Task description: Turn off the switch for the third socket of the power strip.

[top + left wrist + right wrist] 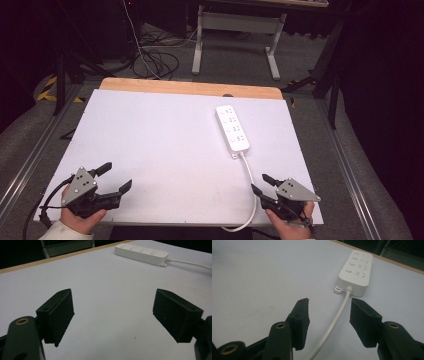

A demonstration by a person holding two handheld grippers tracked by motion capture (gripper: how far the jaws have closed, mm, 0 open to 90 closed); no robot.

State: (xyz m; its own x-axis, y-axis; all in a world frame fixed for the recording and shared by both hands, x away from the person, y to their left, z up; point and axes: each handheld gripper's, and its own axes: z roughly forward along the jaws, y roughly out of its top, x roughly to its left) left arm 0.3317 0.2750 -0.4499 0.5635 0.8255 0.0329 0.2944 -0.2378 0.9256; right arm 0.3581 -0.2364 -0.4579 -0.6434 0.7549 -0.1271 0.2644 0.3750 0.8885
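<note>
Fingers (362,322) of the right gripper (329,315) gape wide — cable (337,317) between, power strip (355,268) just ahead.

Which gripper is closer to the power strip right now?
Right. The right gripper sits just below the power strip, beside its cable. The left gripper is across the table, far left.

A lab or recording studio is showing here: black curtains (385,75) are hanging around a dim space, loose cables (155,60) are lying across a grey carpeted floor (235,70), and yellow-black hazard tape (47,87) is marking it. A white board (165,150) is sitting on a wooden table (190,88), with a metal bench frame (235,30) standing behind.
</note>
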